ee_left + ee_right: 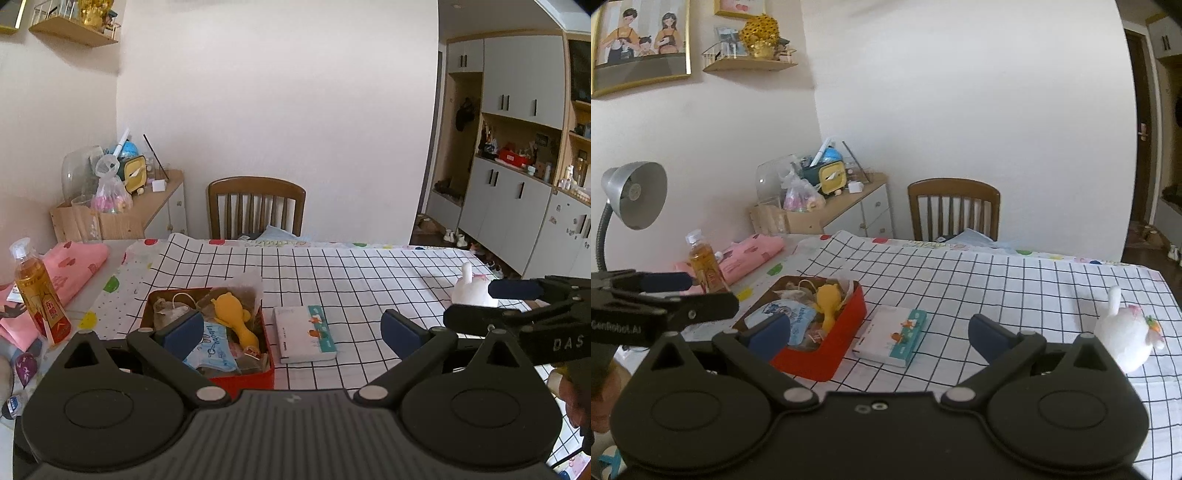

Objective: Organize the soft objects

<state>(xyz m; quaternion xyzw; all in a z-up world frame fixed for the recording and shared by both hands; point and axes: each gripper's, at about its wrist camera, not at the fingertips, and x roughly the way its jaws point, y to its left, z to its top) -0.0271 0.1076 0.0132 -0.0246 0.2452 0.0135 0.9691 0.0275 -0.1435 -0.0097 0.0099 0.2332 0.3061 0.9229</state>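
Red box (820, 332) ahead-left already holds soft items, seemingly; white plush rabbit (1123, 332) remains out at the far right, both the left gripper (291, 332) and right gripper (879, 332) released, empty.

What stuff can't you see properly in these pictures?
- Bottom of the red box: left wrist view, hidden under piled things and the left gripper.
- White plush bunny: left wrist view, partly behind the right gripper's fingers.
- Small box lettering: right wrist view, too small to read.
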